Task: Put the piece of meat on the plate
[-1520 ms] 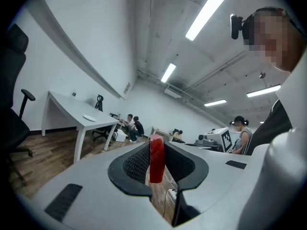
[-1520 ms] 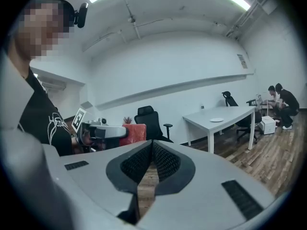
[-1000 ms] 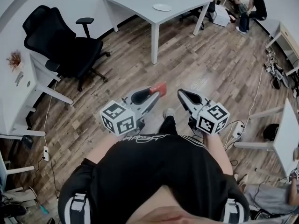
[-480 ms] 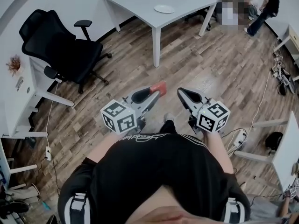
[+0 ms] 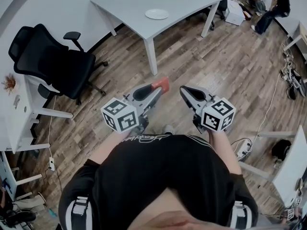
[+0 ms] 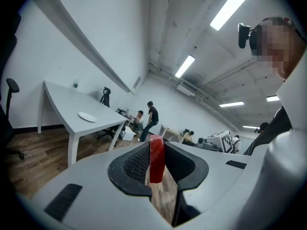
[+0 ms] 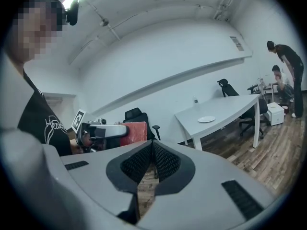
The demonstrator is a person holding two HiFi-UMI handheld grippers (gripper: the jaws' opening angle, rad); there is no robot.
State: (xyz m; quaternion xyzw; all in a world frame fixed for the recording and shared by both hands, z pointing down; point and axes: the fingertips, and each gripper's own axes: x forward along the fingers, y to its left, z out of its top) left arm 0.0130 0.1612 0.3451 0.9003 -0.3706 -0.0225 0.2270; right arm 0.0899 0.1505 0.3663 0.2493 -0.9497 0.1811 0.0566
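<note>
A flat red piece of meat [image 5: 161, 84] sticks out of my left gripper [image 5: 156, 87], whose jaws are shut on it; in the left gripper view the meat [image 6: 156, 158] stands edge-on between the black pads. My right gripper [image 5: 184, 91] is held level beside it with its jaws shut on nothing, tips meeting in the right gripper view [image 7: 152, 145]. The white plate [image 5: 157, 14] lies on a white table [image 5: 129, 1] well ahead of both grippers, also seen as a plate [image 6: 87, 116] in the left gripper view and a plate [image 7: 206, 119] in the right gripper view.
A black office chair [image 5: 50, 63] stands to the left of the table. White desks [image 5: 19, 104] line the left side and another desk [image 5: 292, 164] the right, with cables on the wood floor. People [image 5: 271, 1] are at the far right.
The table and plate have come nearer and shifted left in the head view as I walk toward them. Both grippers keep the same pose, the meat still held.
</note>
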